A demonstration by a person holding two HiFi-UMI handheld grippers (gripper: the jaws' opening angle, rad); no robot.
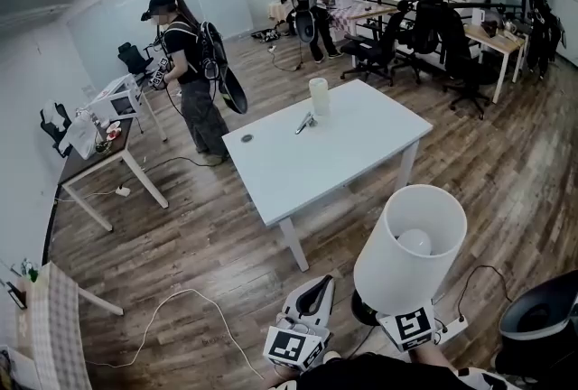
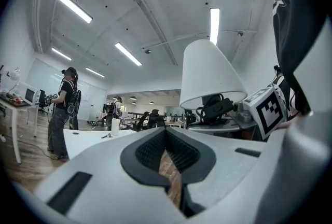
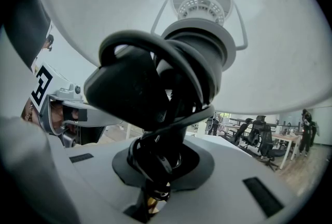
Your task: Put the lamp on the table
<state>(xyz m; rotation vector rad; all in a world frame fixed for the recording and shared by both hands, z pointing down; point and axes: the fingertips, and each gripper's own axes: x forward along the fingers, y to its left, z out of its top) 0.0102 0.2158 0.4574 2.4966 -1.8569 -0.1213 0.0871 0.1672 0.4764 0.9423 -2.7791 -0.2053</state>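
The lamp (image 1: 411, 248) has a white cone shade and a bulb inside, and it hangs upright over the wood floor just short of the white table (image 1: 334, 153). My right gripper (image 1: 380, 308) is shut on its dark stem below the shade. In the right gripper view the black cord (image 3: 145, 88) is coiled round the stem between the jaws (image 3: 158, 168), and the shade (image 3: 270, 36) fills the top. My left gripper (image 1: 316, 291) is beside it on the left, jaws together on nothing (image 2: 166, 137); from there the shade (image 2: 210, 75) shows to the right.
A white cylinder (image 1: 318, 96), a small tool (image 1: 304, 124) and a small disc (image 1: 247, 138) lie on the table's far half. A person with a backpack (image 1: 190, 63) stands by a side table (image 1: 108, 144). A black chair (image 1: 542, 325), power strip (image 1: 452, 325) and floor cable (image 1: 172, 307) are near me.
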